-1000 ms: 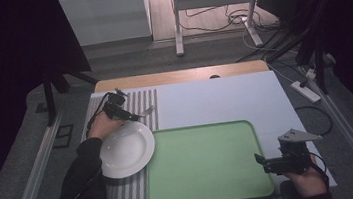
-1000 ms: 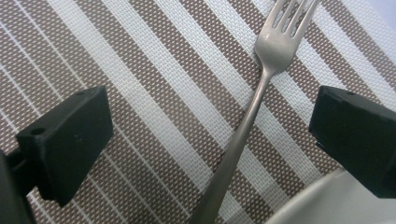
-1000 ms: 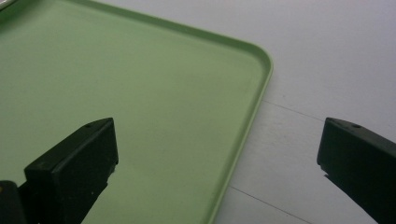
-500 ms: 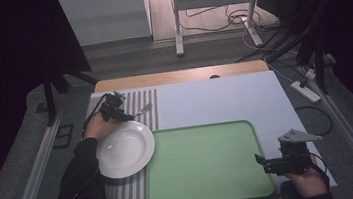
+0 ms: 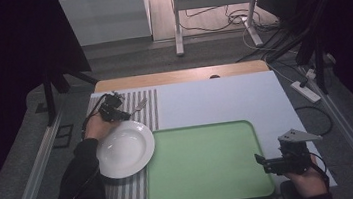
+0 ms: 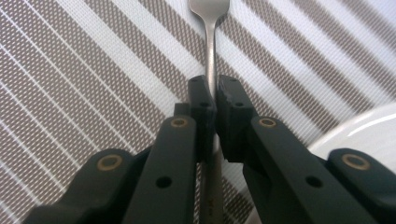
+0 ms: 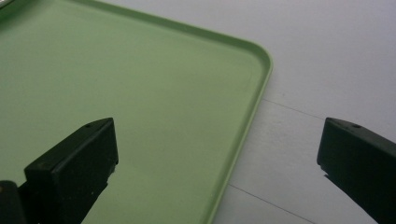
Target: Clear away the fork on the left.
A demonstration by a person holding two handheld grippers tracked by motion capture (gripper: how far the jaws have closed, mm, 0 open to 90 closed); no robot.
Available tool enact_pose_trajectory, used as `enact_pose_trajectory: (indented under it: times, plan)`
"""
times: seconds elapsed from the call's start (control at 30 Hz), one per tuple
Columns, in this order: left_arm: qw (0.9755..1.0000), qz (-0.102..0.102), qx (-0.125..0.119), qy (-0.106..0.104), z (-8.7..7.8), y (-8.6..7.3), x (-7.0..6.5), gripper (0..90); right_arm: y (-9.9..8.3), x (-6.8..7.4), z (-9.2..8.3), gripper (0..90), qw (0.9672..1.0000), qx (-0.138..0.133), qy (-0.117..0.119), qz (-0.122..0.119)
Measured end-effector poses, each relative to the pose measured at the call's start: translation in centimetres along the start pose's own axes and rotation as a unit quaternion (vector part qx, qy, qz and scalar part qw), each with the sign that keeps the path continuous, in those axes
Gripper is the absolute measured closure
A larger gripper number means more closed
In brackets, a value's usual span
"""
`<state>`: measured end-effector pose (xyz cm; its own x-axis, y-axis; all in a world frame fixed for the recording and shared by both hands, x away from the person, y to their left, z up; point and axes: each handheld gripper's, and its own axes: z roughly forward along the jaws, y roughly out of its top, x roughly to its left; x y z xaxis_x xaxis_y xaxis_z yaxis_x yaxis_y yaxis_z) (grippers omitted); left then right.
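From the high view, my left tongs (image 5: 118, 113) sit at the fork (image 5: 138, 105) on the striped mat (image 5: 149, 102), just beyond the white plate (image 5: 124, 148); my right tongs (image 5: 265, 164) wait by the green tray (image 5: 207, 164).

In the left gripper view, they have just been closing and now clamp the fork's handle (image 6: 212, 70).

In the right gripper view, the jaws stand apart over the tray's corner (image 7: 261, 60).

I judge the grasp made; next comes a level lift.

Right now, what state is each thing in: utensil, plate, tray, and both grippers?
Fork: lying on the striped mat, handle clamped.
Left gripper: fingers have just closed on the fork's handle.
White plate: upright, empty, on the mat.
Green tray: flat, empty.
Right gripper: open, hovering at the tray's corner, holding nothing.
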<state>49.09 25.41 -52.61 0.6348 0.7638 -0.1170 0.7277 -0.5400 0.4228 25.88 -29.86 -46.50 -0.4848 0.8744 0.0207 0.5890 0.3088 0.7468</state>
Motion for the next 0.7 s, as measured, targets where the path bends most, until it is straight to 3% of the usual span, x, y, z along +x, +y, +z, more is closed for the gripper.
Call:
enact_pose_trajectory:
  times: [0.13,0.7]
  plan:
    - [0.9995,-0.016,-0.018,-0.019,-0.4,0.3,0.2,85.2,0.0,0.0,0.0,0.0,1.0,0.002,0.0,0.0]
    - [0.9986,-0.008,-0.032,-0.043,-0.3,2.1,-1.8,85.2,0.0,0.0,-0.1,0.0,1.0,-0.001,0.0,0.0]
